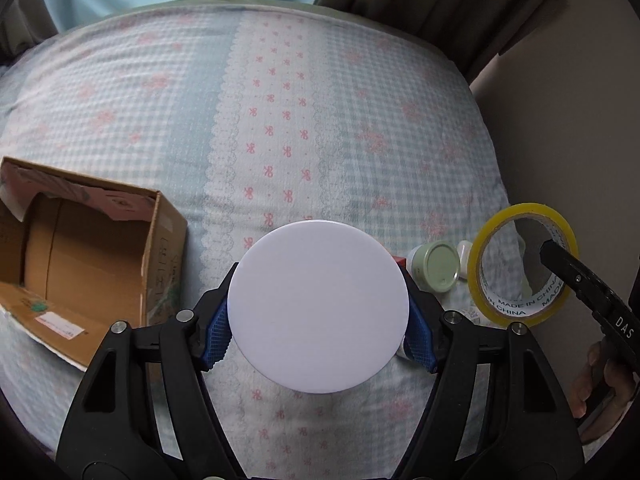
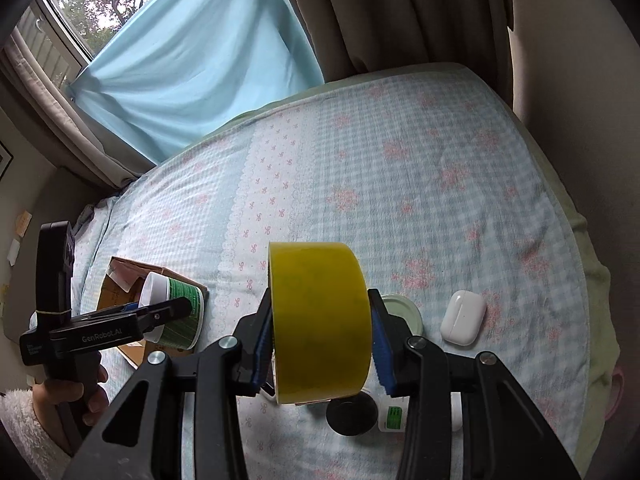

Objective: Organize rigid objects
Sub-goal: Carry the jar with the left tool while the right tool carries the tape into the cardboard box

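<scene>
My left gripper [image 1: 319,316] is shut on a white-lidded tub [image 1: 318,306], held above the bed; the right wrist view shows the tub's green label [image 2: 182,312] and the left gripper [image 2: 176,308] near the cardboard box [image 2: 120,292]. My right gripper [image 2: 320,332] is shut on a yellow tape roll [image 2: 320,320], held upright above the bed. The roll also shows in the left wrist view [image 1: 522,264]. The open cardboard box [image 1: 80,256] lies at the left, empty inside.
On the bedspread [image 1: 280,120] lie a green-lidded jar [image 1: 438,266], seen also in the right wrist view [image 2: 404,312], a white earbud case [image 2: 463,317], a black round lid [image 2: 352,416] and a small white item with a green label [image 2: 394,418]. Curtains [image 2: 192,60] hang behind.
</scene>
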`<action>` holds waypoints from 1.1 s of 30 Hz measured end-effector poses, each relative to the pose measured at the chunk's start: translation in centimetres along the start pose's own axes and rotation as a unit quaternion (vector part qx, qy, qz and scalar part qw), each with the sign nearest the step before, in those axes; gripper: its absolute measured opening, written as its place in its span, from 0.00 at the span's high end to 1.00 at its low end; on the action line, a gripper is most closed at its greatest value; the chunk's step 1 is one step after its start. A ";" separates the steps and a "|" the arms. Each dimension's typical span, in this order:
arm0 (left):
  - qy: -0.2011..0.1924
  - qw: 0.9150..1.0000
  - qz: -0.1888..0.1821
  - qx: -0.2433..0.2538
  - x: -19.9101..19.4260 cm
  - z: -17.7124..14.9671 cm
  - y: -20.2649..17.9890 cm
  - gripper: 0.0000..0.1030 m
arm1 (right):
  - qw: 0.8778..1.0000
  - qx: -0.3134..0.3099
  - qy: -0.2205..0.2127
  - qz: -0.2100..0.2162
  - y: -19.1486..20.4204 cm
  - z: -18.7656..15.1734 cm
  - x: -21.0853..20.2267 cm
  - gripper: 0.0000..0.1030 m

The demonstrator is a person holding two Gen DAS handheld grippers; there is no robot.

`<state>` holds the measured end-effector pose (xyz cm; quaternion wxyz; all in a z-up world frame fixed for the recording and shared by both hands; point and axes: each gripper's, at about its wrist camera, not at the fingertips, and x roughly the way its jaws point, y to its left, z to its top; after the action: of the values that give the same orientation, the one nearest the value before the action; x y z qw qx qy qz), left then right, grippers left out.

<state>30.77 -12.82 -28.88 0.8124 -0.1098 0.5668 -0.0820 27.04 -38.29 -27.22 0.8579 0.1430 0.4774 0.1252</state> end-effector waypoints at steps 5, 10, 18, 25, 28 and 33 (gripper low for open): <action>-0.026 1.000 -0.008 -0.001 -5.9 0.3 2.1 0.34 | 1.000 -0.011 -0.019 -0.004 4.7 1.3 -3.9 0.62; -0.051 0.999 -0.007 0.004 -11.3 0.3 5.9 0.34 | 0.999 -0.009 -0.033 -0.005 10.4 1.6 -6.5 0.62; -0.055 0.998 -0.005 0.026 -17.4 -0.1 14.9 0.34 | 0.999 -0.003 -0.042 -0.015 20.6 0.5 -6.6 0.62; -0.043 0.998 0.008 0.049 -19.4 0.7 23.2 0.34 | 0.999 0.028 -0.031 -0.009 28.6 -0.7 -3.3 0.62; -0.034 0.997 0.016 0.062 -19.0 1.2 26.1 0.34 | 0.999 0.033 -0.023 -0.017 31.5 -1.0 -1.3 0.62; -0.004 0.997 0.024 0.078 -16.1 2.0 29.7 0.34 | 0.999 0.034 0.010 -0.024 34.9 -2.0 3.8 0.62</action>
<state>27.33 20.06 -21.71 0.8223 -0.0325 0.5580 -0.1064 24.56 -4.34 -18.48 0.8503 0.1592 0.4936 0.0896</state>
